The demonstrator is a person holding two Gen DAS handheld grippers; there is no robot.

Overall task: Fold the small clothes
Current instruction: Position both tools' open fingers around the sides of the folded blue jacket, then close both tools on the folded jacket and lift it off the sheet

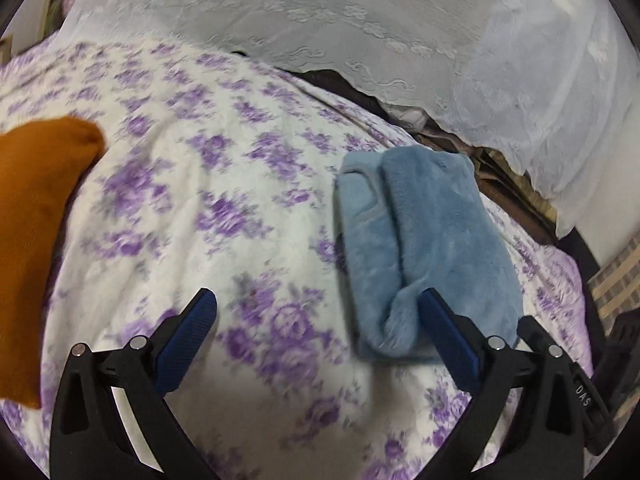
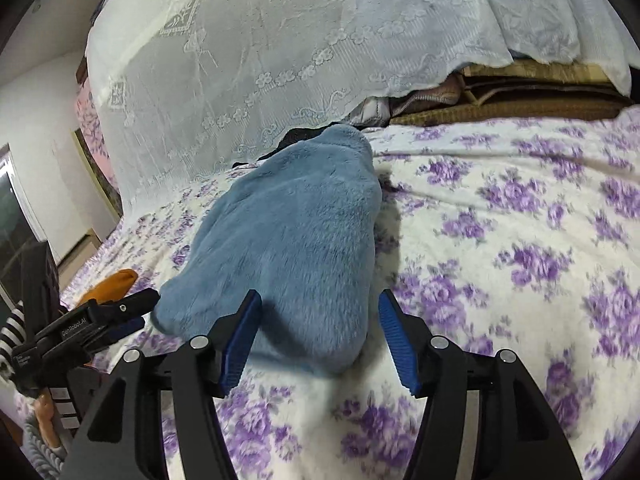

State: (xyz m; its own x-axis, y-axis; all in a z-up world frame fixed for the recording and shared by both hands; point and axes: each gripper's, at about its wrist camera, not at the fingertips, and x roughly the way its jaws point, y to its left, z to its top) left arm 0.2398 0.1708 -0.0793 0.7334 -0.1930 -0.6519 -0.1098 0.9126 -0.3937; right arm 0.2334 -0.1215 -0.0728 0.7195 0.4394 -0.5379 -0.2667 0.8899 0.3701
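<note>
A fluffy blue garment [image 1: 424, 240] lies folded lengthwise on the purple-flowered bedspread [image 1: 208, 200]. My left gripper [image 1: 316, 308] is open and empty; its right finger [image 1: 444, 328] touches the garment's near end. In the right wrist view the blue garment [image 2: 296, 240] fills the middle. My right gripper [image 2: 318, 312] is open, its jaws standing either side of the garment's near end without gripping it. The left gripper [image 2: 100, 320] shows at the left edge there.
An orange garment [image 1: 36, 232] lies at the left on the bedspread, also seen small in the right wrist view [image 2: 112, 282]. A white lace cover [image 1: 360, 20] drapes over stacked bedding behind. Brown mats [image 2: 520, 96] lie at the back right.
</note>
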